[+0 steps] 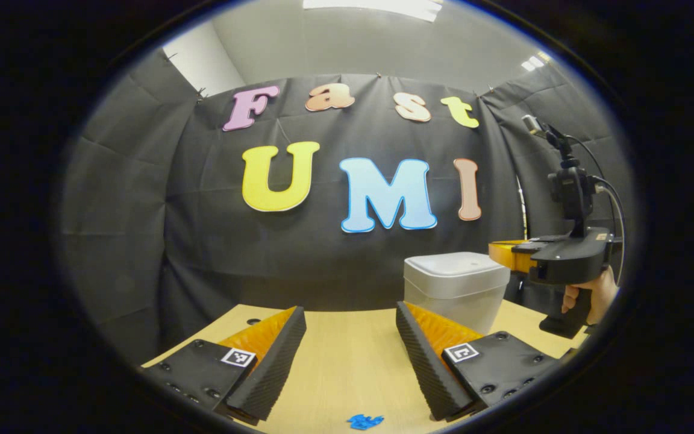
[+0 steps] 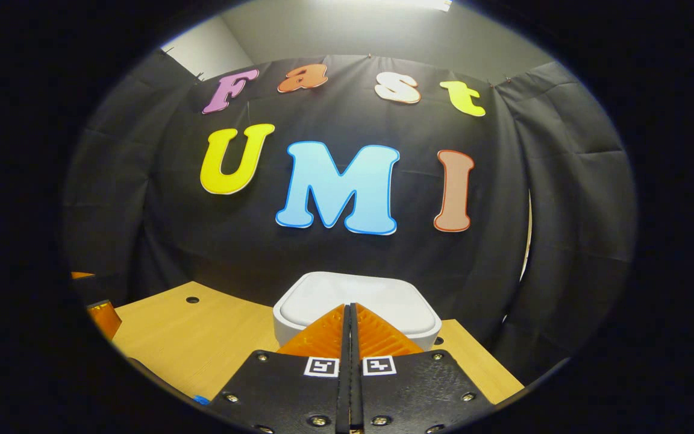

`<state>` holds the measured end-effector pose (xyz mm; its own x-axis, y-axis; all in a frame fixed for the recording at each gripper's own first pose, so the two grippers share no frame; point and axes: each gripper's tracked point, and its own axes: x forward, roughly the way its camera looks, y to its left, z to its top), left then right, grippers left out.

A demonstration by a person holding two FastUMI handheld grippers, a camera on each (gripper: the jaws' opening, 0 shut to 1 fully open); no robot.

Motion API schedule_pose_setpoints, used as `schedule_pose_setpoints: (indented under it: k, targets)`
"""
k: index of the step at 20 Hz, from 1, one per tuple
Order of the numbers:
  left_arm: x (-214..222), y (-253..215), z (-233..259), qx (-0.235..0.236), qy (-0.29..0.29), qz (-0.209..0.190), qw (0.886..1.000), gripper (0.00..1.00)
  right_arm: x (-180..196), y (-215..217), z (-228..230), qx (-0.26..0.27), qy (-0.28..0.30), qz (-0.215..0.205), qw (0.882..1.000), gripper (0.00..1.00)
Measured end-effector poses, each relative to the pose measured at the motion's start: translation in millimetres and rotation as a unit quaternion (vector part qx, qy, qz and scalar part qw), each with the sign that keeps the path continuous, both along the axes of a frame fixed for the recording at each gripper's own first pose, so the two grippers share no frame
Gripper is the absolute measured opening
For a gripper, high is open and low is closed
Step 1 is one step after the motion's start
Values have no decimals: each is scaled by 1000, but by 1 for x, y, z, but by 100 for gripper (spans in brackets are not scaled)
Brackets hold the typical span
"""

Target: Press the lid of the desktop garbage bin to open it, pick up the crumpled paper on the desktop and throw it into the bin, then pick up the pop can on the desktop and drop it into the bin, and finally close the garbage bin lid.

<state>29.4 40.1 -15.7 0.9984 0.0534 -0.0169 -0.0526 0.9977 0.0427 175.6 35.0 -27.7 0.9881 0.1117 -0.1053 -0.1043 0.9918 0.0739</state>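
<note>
The white desktop bin (image 1: 454,290) stands on the wooden table (image 1: 347,361) with its lid (image 2: 377,298) down. My right gripper (image 2: 350,307) is shut with nothing between its fingers, its tips just over the near edge of the lid; contact cannot be told. In the left gripper view that right gripper (image 1: 503,253) sits level with the lid top at the bin's right side, held by a hand (image 1: 594,295). My left gripper (image 1: 350,308) is open and low over the table, left of the bin, with nothing in it.
A small blue scrap (image 1: 365,421) lies on the table just under my left gripper. The black cloth wall hangs close behind the bin. A cable hole (image 2: 192,299) sits in the table top at the far left, and the left gripper's finger (image 2: 104,317) shows at that edge.
</note>
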Motion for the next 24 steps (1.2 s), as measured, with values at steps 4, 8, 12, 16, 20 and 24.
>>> schedule_pose_setpoints:
  k: [4, 8, 12, 16, 20, 24]
  targets:
    - [-1, 3, 1, 5, -4, 13, 1000, 100, 24, 0, -15, 12, 33, 5, 999, 0]
    - [6, 10, -3, 0, 3, 24, 1000, 100, 33, -1, -21, 16, 42, 3, 999, 0]
    - [17, 17, -3, -7, 7, 32, 999, 100, 32, 0, -28, 15, 54, 12, 998, 0]
    - [16, 16, -5, -9, 8, 40, 999, 100, 33, 0, -27, 38, 48, 16, 998, 1]
    - [7, 19, -3, -12, 6, 54, 998, 100, 32, -6, 2, 38, 7, 5, 999, 0]
    - [-5, 23, -2, -19, 7, 69, 997, 100, 28, -9, 32, 23, -30, 6, 999, 0]
